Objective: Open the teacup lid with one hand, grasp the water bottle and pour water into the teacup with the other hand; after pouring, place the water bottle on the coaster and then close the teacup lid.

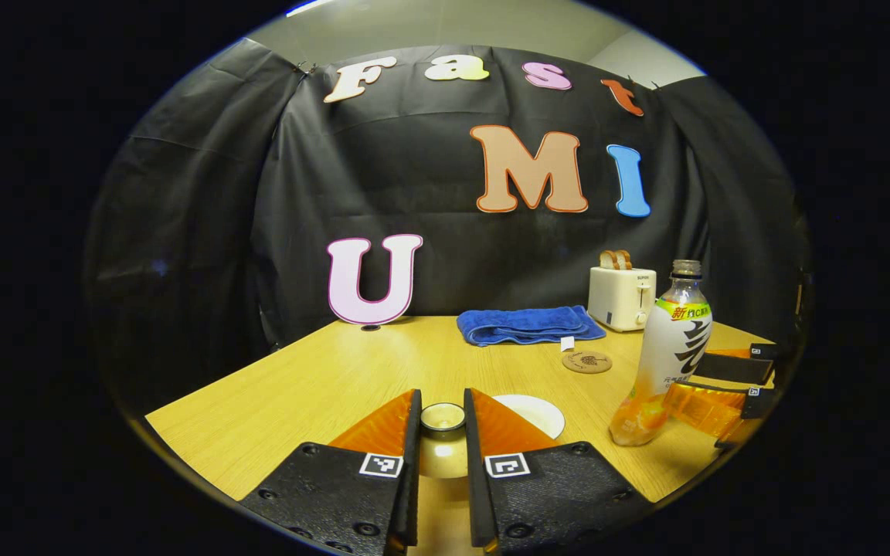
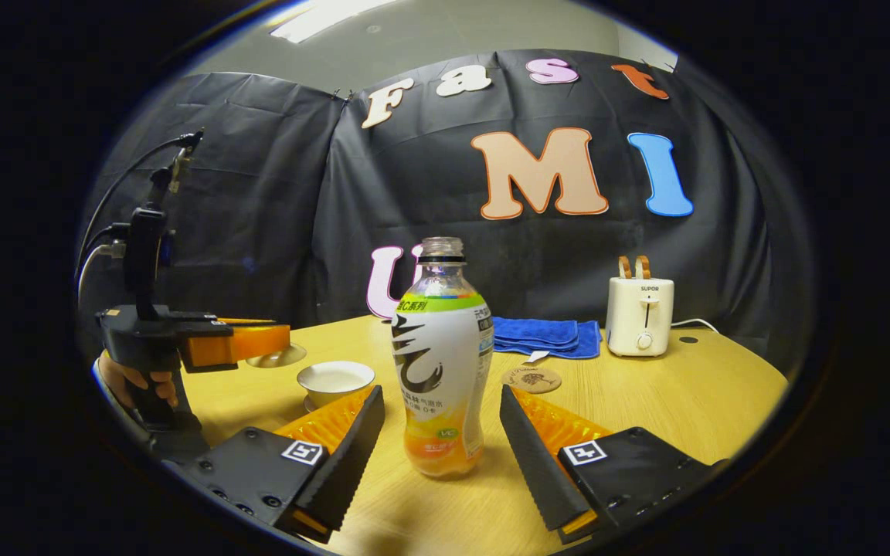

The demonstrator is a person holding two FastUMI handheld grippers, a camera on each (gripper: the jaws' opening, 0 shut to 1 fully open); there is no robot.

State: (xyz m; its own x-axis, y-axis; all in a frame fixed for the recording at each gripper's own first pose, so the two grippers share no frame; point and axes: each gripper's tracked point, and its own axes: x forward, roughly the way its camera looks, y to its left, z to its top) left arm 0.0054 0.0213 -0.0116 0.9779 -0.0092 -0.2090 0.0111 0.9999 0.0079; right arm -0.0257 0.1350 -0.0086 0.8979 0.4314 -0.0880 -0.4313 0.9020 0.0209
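Observation:
My left gripper (image 1: 443, 398) is shut on the knob of the teacup lid (image 1: 443, 454), holding it above the table. In the right gripper view that left gripper (image 2: 284, 340) hovers left of the white teacup (image 2: 335, 380), with the lid (image 2: 279, 357) hanging under its orange fingers. The teacup stands uncovered on its saucer. The water bottle (image 2: 441, 363) stands upright, uncapped, with orange liquid at its bottom. My right gripper (image 2: 441, 395) is open, one finger on each side of the bottle's lower half, a small gap on both sides. The round brown coaster (image 2: 531, 379) lies behind the bottle.
A folded blue towel (image 2: 545, 336) and a white toaster (image 2: 640, 315) with toast in it stand at the back of the wooden table (image 2: 692, 401). A hand (image 2: 132, 382) grips the left gripper's handle at the table's left edge.

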